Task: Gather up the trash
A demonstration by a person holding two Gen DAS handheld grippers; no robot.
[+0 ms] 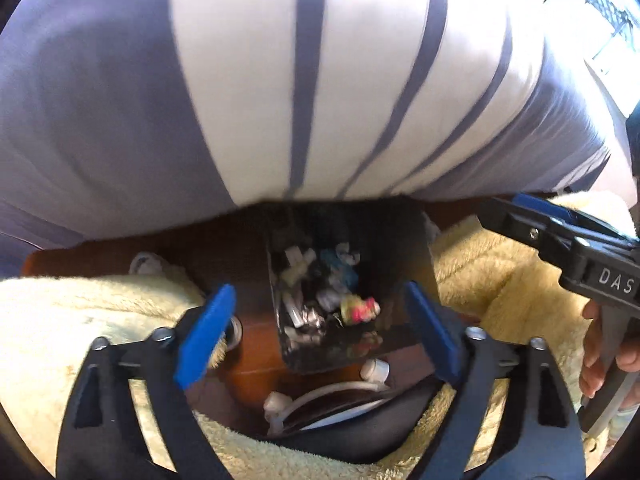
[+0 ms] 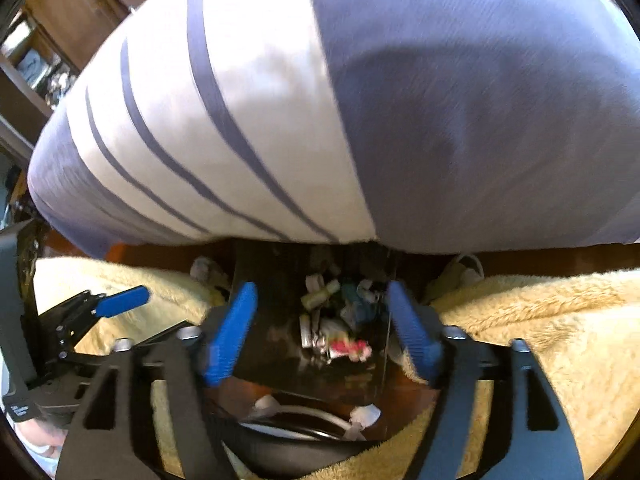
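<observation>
Left gripper [image 1: 320,320]: wide open, holding nothing. Right gripper [image 2: 320,328]: wide open too, holding nothing. Both hanging just above the dark bin [image 1: 404,252], side by side, pointing down into it.

Inside the bin: a pile of trash [image 1: 328,300] already. White bits, something blue, something pink and yellow. Looks like a good part of the job done.

Outside the bin: some white bits on the brown floor [image 1: 256,344]. One white lump [image 1: 375,369] right by the near side of the bin. One more [image 1: 275,400] close to it, beside a white cord [image 1: 332,390]. Hard to tell if those two are trash or just the ends of the cord. A crumpled scrap [image 1: 146,263] off to the left of the bin, at the edge of the fluffy yellow rug [image 1: 60,320]. Maybe another on the far right [image 2: 468,268], too blurry to say.

Behind it all: a big striped bed cover [image 1: 280,80].

Probably left to do: picking up those last few scraps and dropping them in.
</observation>
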